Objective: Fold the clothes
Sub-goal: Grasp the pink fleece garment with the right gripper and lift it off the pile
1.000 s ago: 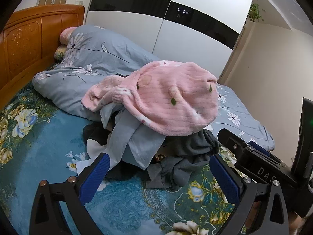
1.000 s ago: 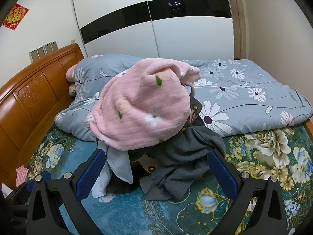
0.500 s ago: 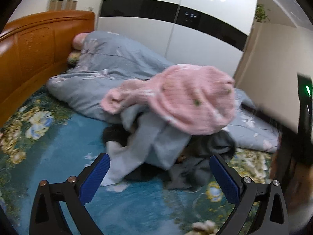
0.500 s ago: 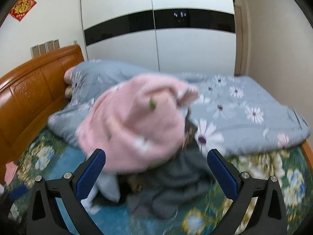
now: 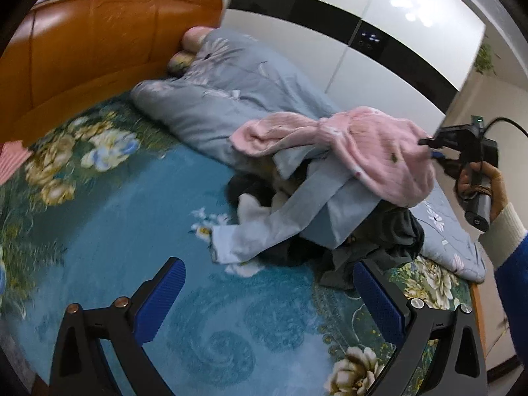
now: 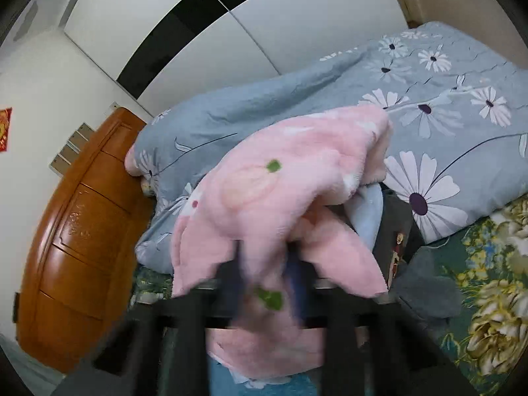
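A pile of clothes lies on the bed: a fluffy pink garment [image 5: 373, 151] on top, a light grey-blue garment [image 5: 297, 217] under it, dark grey clothes [image 5: 389, 237] below. My left gripper [image 5: 267, 300] is open and empty, above the blue floral sheet in front of the pile. My right gripper [image 6: 267, 274] is shut on the pink garment [image 6: 280, 194], its fingers blurred and pinching the fabric. It also shows at the pile's right side in the left wrist view [image 5: 432, 148].
A grey-blue daisy duvet [image 6: 429, 105] lies bunched behind the pile. An orange wooden headboard [image 5: 99, 49] stands at the left. A white and black wardrobe [image 5: 363, 33] is behind the bed. The floral sheet [image 5: 132, 204] lies left of the pile.
My right gripper has moved in to the pile and closed on the pink garment. My left gripper has swung left and tilted down, staying open.
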Demonstrator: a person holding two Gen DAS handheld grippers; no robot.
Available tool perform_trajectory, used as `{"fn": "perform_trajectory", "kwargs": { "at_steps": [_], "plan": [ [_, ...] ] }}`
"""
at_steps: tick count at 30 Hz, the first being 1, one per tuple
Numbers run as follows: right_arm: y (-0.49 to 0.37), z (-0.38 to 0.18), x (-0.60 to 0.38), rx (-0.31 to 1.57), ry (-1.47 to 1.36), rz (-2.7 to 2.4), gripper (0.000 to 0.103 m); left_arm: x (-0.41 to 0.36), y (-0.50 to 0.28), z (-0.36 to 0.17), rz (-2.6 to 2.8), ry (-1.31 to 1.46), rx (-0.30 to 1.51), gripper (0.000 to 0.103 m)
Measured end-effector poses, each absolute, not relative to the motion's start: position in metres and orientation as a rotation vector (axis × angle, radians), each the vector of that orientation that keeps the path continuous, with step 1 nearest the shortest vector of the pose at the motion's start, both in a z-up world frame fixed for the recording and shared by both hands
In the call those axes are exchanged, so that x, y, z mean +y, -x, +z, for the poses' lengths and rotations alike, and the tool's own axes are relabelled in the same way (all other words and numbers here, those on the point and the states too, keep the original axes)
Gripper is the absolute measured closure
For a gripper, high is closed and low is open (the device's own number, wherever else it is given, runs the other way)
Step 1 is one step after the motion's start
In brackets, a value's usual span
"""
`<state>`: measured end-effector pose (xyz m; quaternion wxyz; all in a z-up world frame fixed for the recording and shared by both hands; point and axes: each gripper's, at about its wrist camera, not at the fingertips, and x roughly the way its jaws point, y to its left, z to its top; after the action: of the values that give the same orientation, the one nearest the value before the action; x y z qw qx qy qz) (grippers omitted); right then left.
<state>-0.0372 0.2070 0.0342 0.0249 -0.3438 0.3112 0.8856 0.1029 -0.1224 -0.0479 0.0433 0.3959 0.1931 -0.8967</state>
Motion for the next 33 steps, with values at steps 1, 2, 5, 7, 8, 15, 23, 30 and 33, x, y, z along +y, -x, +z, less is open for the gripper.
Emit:
{"fn": "perform_trajectory", "kwargs": {
  "at_steps": [1, 2, 5, 7, 8, 15, 23, 30, 33],
  "plan": [
    [0.037, 0.036, 0.204, 0.953, 1.052, 2.749, 0.095, -0.129, -0.103, -0.051, -2.718, -1.227, 0.652, 0.000],
    [0.035, 0.038, 0.203, 0.955, 1.028, 2.767, 0.095, -0.136, -0.103, -0.055, -2.693, -1.242, 0.719, 0.000],
    [0.036, 0.057, 0.193, 0.976, 0.973, 2.874, 0.097, -0.157, -0.108, -0.062, -2.623, -1.214, 0.950, 0.000],
    [0.037, 0.073, 0.189, 1.041, 0.950, 2.927, 0.097, -0.167, -0.115, -0.063, -2.602, -1.156, 1.056, 0.000],
    [0.036, 0.083, 0.188, 1.088, 0.932, 2.950, 0.097, -0.170, -0.117, -0.064, -2.599, -1.144, 1.083, 0.000],
    [0.030, 0.165, 0.186, 1.307, 0.725, 3.052, 0.098, -0.183, -0.140, -0.063, -2.598, -1.102, 1.180, 0.000],
    [-0.028, 0.274, 0.187, 1.290, 0.390, 3.217, 0.098, -0.191, -0.169, -0.047, -2.630, -1.014, 1.202, 0.000],
    [-0.118, 0.376, 0.189, 1.183, 0.014, 3.365, 0.098, -0.183, -0.176, -0.021, -2.731, -0.948, 1.214, 0.000],
    [-0.168, 0.412, 0.200, 1.137, -0.137, 3.393, 0.098, -0.169, -0.176, -0.014, -2.794, -0.953, 1.210, 0.000]
  ]
}}
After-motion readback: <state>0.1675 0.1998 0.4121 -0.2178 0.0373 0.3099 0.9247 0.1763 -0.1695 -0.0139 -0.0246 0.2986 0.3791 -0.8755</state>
